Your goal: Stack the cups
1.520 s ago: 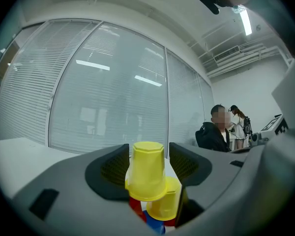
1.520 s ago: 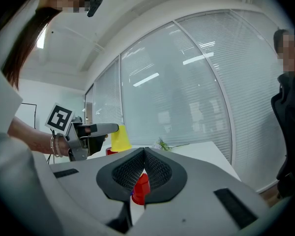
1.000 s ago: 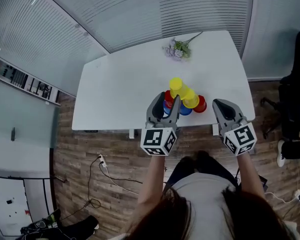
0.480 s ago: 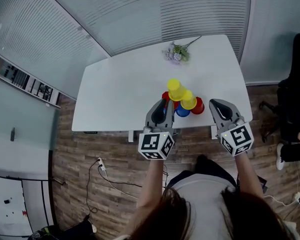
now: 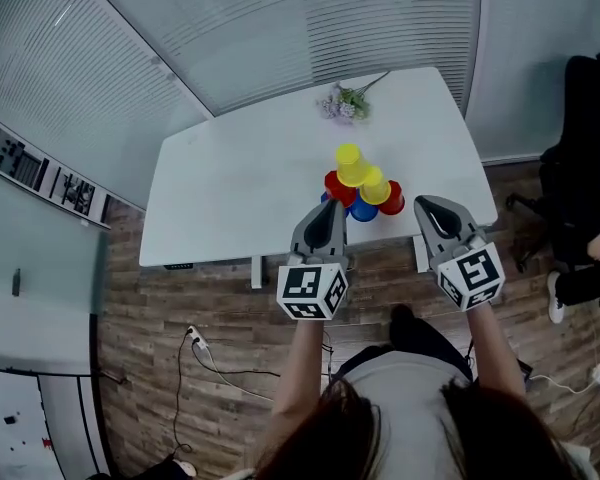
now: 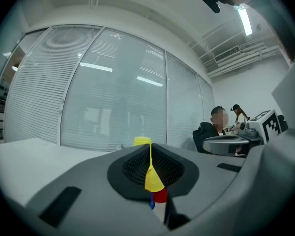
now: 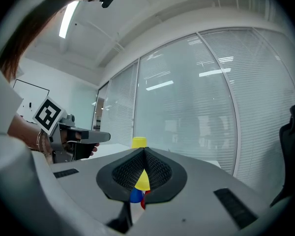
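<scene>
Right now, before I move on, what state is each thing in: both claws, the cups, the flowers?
Left claw: shut; its jaws have just closed, nothing between them.
Right claw: shut, empty.
Cups: clustered together near the front edge of the table, a yellow cup topmost.
Flowers: lying on the table's far side.

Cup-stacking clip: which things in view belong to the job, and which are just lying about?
Job: yellow plastic cups, red plastic cups, blue plastic cups, piled together on the white table.
Lying about: sprig of purple flowers at the table's far edge; black office chair at the right.
</scene>
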`<act>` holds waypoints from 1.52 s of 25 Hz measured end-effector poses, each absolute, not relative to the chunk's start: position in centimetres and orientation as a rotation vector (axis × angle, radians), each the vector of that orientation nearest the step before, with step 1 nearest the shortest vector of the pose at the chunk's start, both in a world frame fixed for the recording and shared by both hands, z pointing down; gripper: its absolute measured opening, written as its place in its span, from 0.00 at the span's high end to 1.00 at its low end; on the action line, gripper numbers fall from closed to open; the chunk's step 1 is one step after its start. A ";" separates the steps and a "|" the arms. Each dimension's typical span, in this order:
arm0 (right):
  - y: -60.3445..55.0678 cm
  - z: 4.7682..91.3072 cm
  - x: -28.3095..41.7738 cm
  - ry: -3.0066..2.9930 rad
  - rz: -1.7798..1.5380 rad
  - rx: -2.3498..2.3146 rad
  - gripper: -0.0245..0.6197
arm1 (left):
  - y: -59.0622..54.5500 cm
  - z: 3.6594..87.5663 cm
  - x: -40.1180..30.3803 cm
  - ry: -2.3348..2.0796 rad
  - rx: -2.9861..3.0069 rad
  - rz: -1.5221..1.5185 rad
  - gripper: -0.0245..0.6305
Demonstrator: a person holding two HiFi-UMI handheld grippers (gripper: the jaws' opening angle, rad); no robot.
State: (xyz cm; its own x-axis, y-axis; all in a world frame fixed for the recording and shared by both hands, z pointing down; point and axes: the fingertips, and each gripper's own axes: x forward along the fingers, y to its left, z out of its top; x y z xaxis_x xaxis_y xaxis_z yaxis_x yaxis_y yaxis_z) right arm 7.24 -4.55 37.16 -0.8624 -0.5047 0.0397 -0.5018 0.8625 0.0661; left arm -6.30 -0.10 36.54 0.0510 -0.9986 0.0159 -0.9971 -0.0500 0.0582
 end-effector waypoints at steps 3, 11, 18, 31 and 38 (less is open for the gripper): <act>-3.2 36.7 7.2 -2.977 -0.101 0.817 0.92 | 1.2 36.2 -6.3 -2.116 2.247 -0.050 0.93; 0.1 35.7 8.4 -2.967 -0.105 0.888 0.92 | 4.7 34.7 -5.5 -2.089 2.274 -0.051 0.93; 2.4 35.4 10.0 -2.961 -0.116 0.928 0.92 | 6.6 34.4 -3.9 -2.052 2.299 -0.058 0.93; 5.0 33.8 10.5 -2.960 -0.128 0.981 0.92 | 9.1 33.5 -3.5 -1.996 2.324 -0.089 0.93; 6.0 33.6 10.6 -2.960 -0.132 0.994 0.92 | 9.8 33.2 -3.4 -1.985 2.334 -0.087 0.93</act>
State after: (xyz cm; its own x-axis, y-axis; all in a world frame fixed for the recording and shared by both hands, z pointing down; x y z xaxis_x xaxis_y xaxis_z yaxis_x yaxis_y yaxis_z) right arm 10.59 6.02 33.56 -0.7976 -0.6031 -0.0111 -0.6017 0.7942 0.0850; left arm -3.44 9.81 33.19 0.1610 -0.9869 0.0060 -0.9826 -0.1597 0.0949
